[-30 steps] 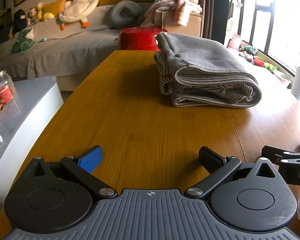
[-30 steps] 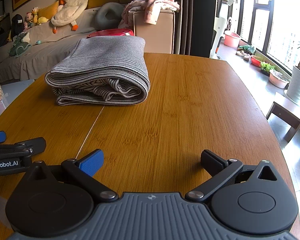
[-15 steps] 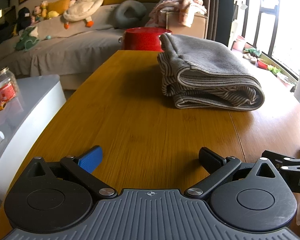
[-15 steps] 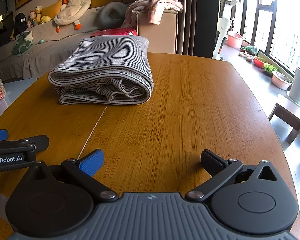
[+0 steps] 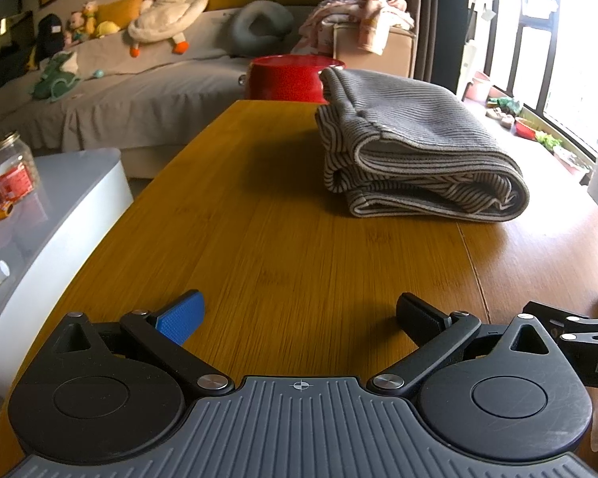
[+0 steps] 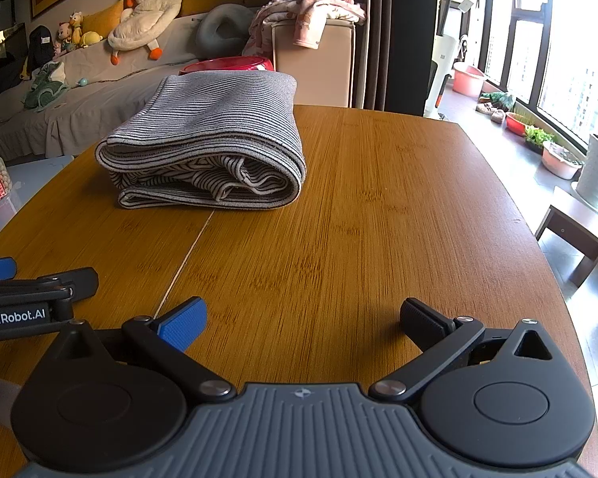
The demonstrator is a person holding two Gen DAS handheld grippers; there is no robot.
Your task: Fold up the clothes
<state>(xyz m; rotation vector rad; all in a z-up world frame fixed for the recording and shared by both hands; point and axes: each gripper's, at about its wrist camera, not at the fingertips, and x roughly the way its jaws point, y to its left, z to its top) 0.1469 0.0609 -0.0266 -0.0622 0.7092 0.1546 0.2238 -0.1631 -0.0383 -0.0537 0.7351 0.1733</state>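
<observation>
Nearest, the left gripper (image 5: 299, 314) hovers low over the wooden table (image 5: 283, 247), jaws spread wide and holding nothing. Beside it, the right gripper (image 6: 303, 316) is likewise spread and empty above the same tabletop, well short of the cloth. Farther along, the folded grey striped garment (image 6: 211, 139) lies flat on the table in a thick bundle, its rolled fold facing the grippers. Beyond its far edge sits a red basin (image 5: 287, 77), then a grey sofa (image 5: 147, 91) bearing a plush duck (image 5: 167, 20).

Folded striped garment (image 6: 207, 139) lies on wooden table (image 6: 378, 219).
</observation>
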